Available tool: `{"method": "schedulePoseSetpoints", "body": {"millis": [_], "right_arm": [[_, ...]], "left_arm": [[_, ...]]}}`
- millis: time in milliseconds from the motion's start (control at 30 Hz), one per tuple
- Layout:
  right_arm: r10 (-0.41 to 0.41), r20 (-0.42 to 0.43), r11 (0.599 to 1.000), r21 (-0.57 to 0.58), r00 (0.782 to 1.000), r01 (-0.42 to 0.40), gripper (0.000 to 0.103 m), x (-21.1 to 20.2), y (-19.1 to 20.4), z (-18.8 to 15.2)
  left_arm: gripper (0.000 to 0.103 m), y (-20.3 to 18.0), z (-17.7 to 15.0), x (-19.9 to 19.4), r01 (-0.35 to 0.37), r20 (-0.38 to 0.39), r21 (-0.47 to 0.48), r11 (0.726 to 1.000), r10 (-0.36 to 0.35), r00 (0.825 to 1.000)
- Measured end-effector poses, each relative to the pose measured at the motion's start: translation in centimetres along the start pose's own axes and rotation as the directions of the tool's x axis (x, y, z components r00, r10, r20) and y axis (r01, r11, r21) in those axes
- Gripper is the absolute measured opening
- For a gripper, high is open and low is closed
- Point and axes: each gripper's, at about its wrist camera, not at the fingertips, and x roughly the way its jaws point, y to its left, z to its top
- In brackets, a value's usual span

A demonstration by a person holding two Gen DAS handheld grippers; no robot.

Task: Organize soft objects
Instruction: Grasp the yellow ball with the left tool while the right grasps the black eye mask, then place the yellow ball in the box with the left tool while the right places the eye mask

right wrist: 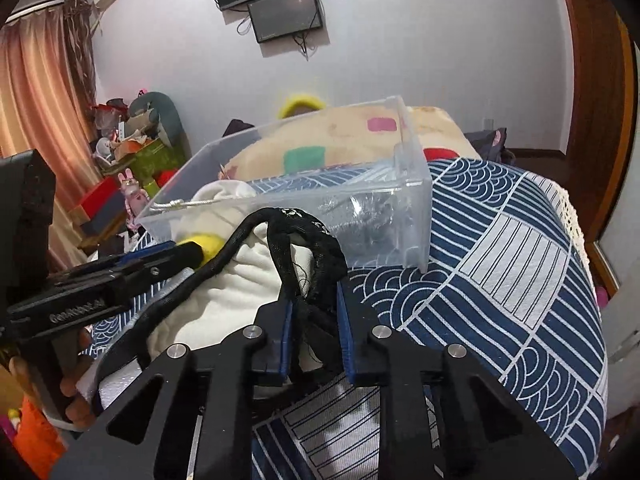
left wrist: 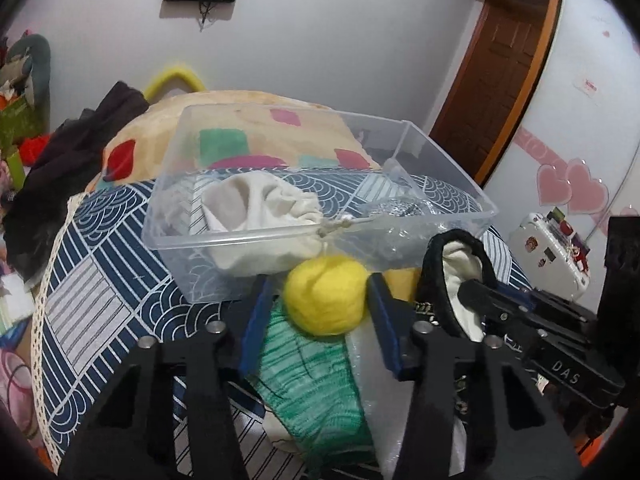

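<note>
A clear plastic bin [left wrist: 240,236] sits on the patterned bed cover and holds a cream drawstring pouch [left wrist: 256,204] and a shiny silver item [left wrist: 396,208]. My left gripper [left wrist: 320,300] is shut on a yellow fuzzy ball [left wrist: 324,296], just in front of the bin's near wall. A green knitted piece [left wrist: 316,392] lies under it. My right gripper [right wrist: 314,308] is shut on the black trim of a black-and-white cloth item [right wrist: 240,280], to the right of the ball. The bin also shows in the right wrist view [right wrist: 408,208].
A pillow with coloured patches [left wrist: 248,120] lies behind the bin. Dark clothes [left wrist: 60,152] are piled at the bed's left. A white suitcase [left wrist: 548,248] stands at right. Cluttered boxes and toys [right wrist: 132,152] stand by the curtain.
</note>
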Motion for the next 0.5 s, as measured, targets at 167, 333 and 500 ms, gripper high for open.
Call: {"method": "schedulePoseSetpoints", "body": {"millis": [167, 333, 500], "right_arm": [[-0.005, 0.040, 1.000, -0.019, 0.999, 0.006, 0.016, -1.0, 0.5, 0.6], [-0.019, 0.081, 1.000, -0.019, 0.997, 0.020, 0.016, -2.1, 0.5, 1.1], [-0.030, 0.113, 0.999, -0.010, 0.993, 0.031, 0.016, -3.0, 0.4, 1.7]], "left_arm": [[0.035, -0.8, -0.2, -0.4, -0.030, 0.014, 0.038, 0.999, 0.029, 0.999], [0.033, -0.9, -0.6, -1.7, -0.051, 0.030, 0.043, 0.998, 0.050, 0.998], [0.032, -0.7, -0.9, -3.6, -0.064, 0.063, 0.036, 0.997, 0.062, 0.996]]}}
